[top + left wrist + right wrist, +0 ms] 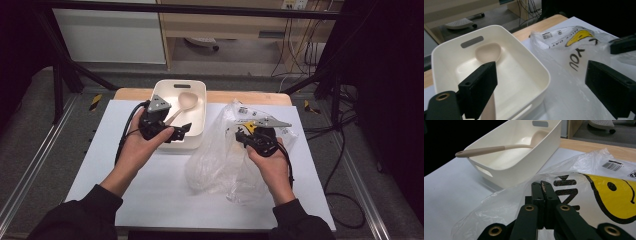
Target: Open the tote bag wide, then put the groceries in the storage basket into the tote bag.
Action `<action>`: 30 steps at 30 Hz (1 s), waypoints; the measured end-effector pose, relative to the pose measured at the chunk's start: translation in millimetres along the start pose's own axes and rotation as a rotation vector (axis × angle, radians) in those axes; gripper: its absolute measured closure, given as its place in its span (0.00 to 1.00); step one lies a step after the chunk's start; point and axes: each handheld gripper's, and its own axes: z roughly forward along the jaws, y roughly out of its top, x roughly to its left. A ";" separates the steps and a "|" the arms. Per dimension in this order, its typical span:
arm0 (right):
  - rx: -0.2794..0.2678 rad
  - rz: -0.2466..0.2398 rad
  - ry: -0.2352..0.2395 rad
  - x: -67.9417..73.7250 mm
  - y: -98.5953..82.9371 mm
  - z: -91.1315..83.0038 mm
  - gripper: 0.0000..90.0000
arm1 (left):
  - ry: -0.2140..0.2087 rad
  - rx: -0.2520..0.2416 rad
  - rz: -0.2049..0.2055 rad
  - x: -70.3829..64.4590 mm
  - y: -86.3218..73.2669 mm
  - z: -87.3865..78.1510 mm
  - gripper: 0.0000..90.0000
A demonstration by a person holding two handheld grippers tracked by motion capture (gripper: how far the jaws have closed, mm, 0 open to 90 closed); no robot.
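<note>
White-covered worktop (150,190) | cream bin (196,90) far centre holds beige spoon (186,101), handle over near rim | left tongs (181,131) apart at bin's near edge | right tongs (543,192) pressed together on clear plastic bag (220,150), right of bin | right gripper view shows bag's yellow smiley print

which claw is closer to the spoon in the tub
Left. The left claw hovers open at the spoon handle over the tub rim; the right claw sits apart, shut on the plastic bag.
</note>
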 end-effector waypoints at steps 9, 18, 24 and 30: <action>0.018 -0.012 0.006 2.7 -4.4 0.8 1.00 | 0.039 0.040 -0.020 23.9 -0.2 10.3 0.12; 0.026 -0.010 0.008 1.3 -7.9 2.1 1.00 | 0.050 0.079 -0.062 41.2 -7.5 26.2 0.13; 0.030 0.002 0.004 -1.6 -9.8 2.8 1.00 | 0.081 0.136 -0.068 52.7 -14.3 45.6 0.19; 0.026 0.007 0.005 -4.7 -10.0 1.3 1.00 | 0.092 0.189 -0.089 60.3 -21.8 59.7 0.24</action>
